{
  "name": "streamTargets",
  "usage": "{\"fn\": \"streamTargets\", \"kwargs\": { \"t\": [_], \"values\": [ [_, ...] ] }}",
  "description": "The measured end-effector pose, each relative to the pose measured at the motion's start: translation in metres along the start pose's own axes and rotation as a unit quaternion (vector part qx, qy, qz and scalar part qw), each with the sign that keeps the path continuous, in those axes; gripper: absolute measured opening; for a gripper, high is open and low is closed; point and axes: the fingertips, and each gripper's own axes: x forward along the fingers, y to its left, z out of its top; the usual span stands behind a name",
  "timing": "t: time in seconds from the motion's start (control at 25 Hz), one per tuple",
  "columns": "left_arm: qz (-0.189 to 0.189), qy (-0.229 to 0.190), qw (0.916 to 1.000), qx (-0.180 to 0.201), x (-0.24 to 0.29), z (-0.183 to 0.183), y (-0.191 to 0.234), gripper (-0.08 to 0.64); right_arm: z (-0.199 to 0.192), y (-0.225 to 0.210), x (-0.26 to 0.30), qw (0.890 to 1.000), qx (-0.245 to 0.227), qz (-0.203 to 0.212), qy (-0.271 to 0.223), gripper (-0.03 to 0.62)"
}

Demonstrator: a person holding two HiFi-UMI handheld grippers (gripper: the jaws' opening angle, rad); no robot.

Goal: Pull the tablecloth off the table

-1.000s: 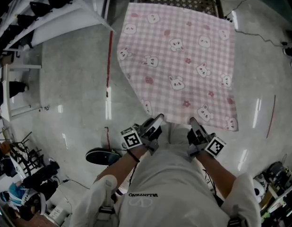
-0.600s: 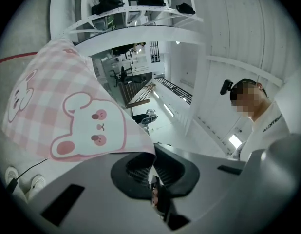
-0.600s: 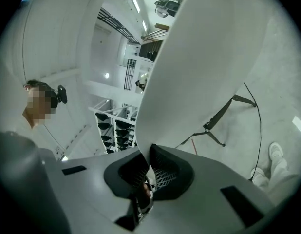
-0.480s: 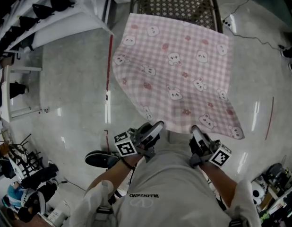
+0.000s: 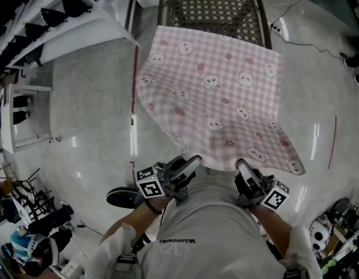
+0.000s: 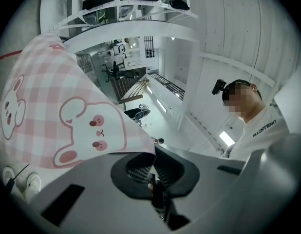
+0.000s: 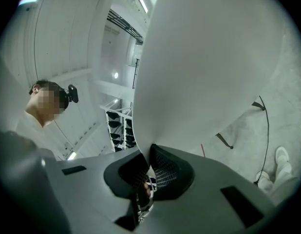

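Note:
The pink checked tablecloth (image 5: 220, 92) with bunny prints hangs from the dark lattice table (image 5: 214, 7) toward me, its far edge still lying on the tabletop. My left gripper (image 5: 194, 160) is shut on the cloth's near edge at its left. My right gripper (image 5: 240, 164) is shut on the same edge further right. In the left gripper view the printed side of the tablecloth (image 6: 58, 116) runs into the closed left gripper (image 6: 151, 162). In the right gripper view the plain white underside of the tablecloth (image 7: 209, 57) rises out of the closed right gripper (image 7: 149, 167).
White shelving racks (image 5: 63, 16) stand at the upper left. A red tape line (image 5: 135, 74) runs along the grey floor left of the table, and a cable (image 5: 307, 39) lies at the upper right. My black shoe (image 5: 124, 198) is at the lower left. Clutter sits in both lower corners.
The cloth has slid toward me and more of the lattice tabletop shows behind it. Both grippers have drawn back toward my body with the cloth's edge, and the cloth sags more.

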Motion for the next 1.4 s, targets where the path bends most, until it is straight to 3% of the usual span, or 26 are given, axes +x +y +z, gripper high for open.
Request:
{"fn": "streamTargets", "kwargs": {
  "t": [0.8,1.08,1.4],
  "values": [
    [-0.030,0.016,0.9994,-0.007,-0.015,0.013,-0.073,0.003,0.000,0.068,-0.001,0.994,-0.050,0.092,-0.002,0.018],
    [-0.041,0.024,0.9986,-0.021,-0.017,0.007,-0.098,0.003,-0.001,0.083,-0.008,0.993,-0.064,0.097,-0.003,0.020],
    [-0.045,0.033,0.9983,-0.016,-0.002,0.011,-0.095,0.003,0.009,0.073,-0.004,0.995,-0.051,0.087,-0.006,0.018]
  ]
}}
